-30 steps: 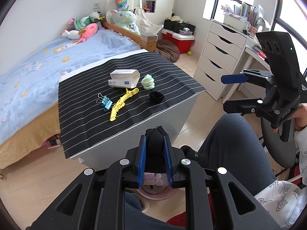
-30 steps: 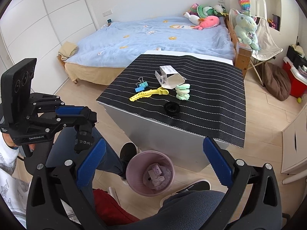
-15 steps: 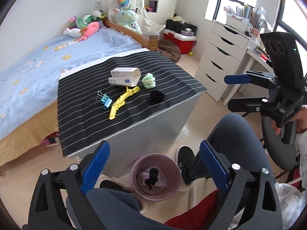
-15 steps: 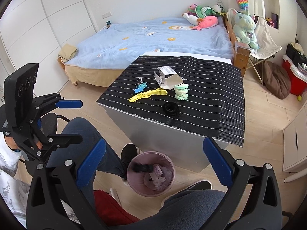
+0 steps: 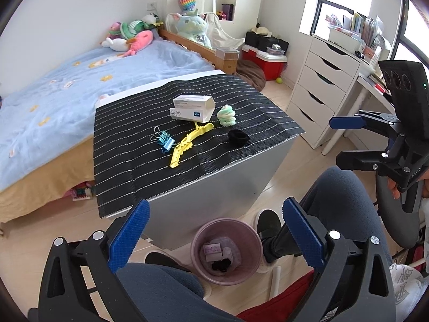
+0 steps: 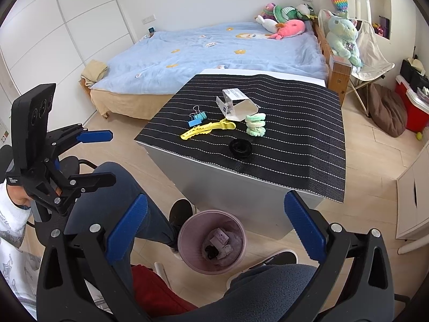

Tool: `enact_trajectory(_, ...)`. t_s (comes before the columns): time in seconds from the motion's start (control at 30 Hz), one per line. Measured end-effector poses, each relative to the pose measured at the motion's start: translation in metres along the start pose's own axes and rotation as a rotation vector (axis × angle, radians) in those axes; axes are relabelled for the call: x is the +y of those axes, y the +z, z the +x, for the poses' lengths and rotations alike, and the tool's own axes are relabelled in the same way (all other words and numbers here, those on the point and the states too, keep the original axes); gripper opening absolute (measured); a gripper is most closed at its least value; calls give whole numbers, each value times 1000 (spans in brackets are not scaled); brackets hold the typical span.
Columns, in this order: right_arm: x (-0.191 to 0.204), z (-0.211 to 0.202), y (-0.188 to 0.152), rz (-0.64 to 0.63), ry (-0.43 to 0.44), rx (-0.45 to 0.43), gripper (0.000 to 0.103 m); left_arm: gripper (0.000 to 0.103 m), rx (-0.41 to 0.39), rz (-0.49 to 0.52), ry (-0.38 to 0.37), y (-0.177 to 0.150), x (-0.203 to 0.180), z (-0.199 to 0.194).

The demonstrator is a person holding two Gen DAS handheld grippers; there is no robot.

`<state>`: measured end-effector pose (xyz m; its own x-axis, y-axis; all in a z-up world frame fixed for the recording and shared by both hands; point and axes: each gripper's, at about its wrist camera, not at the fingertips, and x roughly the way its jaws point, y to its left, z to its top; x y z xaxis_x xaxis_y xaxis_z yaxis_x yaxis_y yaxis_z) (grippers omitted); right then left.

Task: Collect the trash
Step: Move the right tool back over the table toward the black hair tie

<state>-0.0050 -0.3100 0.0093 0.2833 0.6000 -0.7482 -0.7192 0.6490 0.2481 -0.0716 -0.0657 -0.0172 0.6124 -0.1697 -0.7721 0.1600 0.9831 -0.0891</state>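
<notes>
Pink trash bin on the floor beside the table holds scraps.

A bed with a light-blue quilt is seen behind the table. Plush toys are piled at its head, and a white chest of drawers stands well apart from it.

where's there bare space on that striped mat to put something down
Free: the near strip of the striped mat between the yellow clip and the front edge, and the far corner behind the white box. Crowded: the middle, where box, green scrunchie, black scrunchie and binder clips cluster.
</notes>
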Motion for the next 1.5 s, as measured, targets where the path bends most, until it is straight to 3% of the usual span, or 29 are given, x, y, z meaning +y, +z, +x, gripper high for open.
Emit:
enact_trajectory(0.4,-4,10,11,-17,-14,20,100,95,-46,-35,12,4,13,-4)
enact_trajectory(0.7,-8,37,40,-81,-37,82,100,95,-53,-59,16,7,22,-3)
enact_trajectory(1.03,-17,84,71,-144,-60,185,100,95,-61,-79,22,9,33,-2)
enact_trajectory(1.33,-24,132,76,-159,-55,281,100,95,-57,-94,24,7,39,0)
enact_trajectory(1.4,-26,139,75,-157,-45,291,97,95,-54,-100,22,6,40,1)
enact_trajectory(1.47,-28,146,74,-159,-45,307,77,95,-52,-101,22,7,42,2)
enact_trajectory(1.5,-28,148,74,-164,-48,313,75,95,-52,-102,22,6,42,3)
